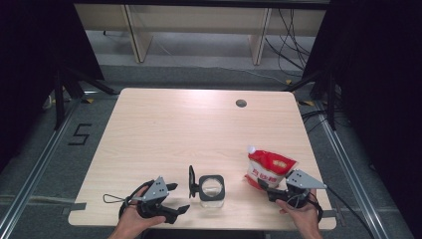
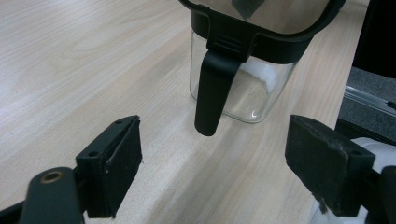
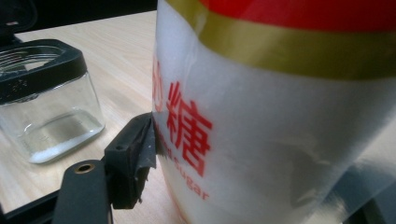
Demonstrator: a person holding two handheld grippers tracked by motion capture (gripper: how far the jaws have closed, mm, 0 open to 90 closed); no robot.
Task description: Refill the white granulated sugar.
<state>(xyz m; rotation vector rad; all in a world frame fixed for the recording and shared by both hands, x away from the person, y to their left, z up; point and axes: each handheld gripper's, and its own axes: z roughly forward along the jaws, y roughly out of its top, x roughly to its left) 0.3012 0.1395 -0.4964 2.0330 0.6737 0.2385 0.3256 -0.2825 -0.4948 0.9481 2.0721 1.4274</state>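
While the right gripper clasps the lower end of the sugar pouch at the tabletop's near right edge, the left gripper waits spread wide and empty beside the open glass jar. The step looks like picking up the pouch for pouring; next comes lifting and tipping it over the jar's mouth.
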